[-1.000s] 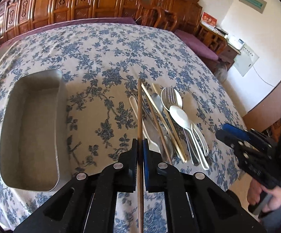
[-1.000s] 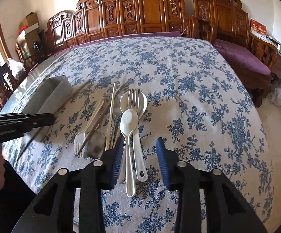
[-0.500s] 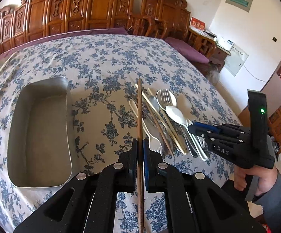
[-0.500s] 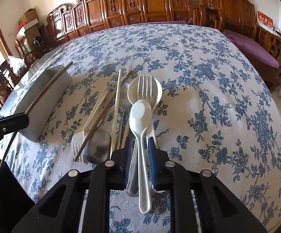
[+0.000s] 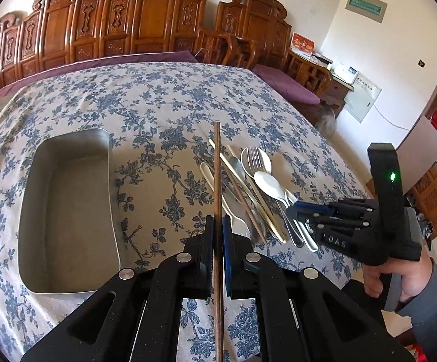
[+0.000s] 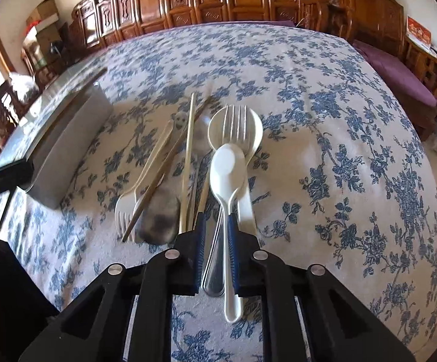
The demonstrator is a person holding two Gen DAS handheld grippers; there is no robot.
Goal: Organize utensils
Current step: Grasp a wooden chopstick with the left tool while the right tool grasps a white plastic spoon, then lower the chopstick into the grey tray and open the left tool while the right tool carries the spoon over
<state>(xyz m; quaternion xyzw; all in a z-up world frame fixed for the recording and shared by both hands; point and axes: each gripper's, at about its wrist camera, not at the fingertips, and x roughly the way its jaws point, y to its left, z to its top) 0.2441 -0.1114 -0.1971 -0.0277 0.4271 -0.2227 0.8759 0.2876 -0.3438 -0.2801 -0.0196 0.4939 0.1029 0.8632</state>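
Observation:
My left gripper (image 5: 217, 226) is shut on a dark brown chopstick (image 5: 217, 181) and holds it above the table, to the right of the empty metal tray (image 5: 67, 211). My right gripper (image 6: 216, 226) is shut on the handles of a white plastic spoon (image 6: 228, 169) and a metal fork (image 6: 235, 123) in the utensil pile. It also shows in the left wrist view (image 5: 294, 211) at the pile's near end. The pile holds pale chopsticks (image 6: 188, 157), a white plastic fork (image 6: 146, 175), a metal spoon (image 6: 159, 217) and a second brown chopstick (image 6: 164, 175).
The table wears a blue floral cloth (image 5: 158, 105). The tray also shows in the right wrist view (image 6: 67, 138) at the left. Carved wooden chairs (image 5: 128, 30) stand behind the table. The table's right edge drops off beside the pile.
My right gripper moved onto the pile and shut on the white spoon and fork handles. My left gripper, holding the brown chopstick, rose and drew back a little.

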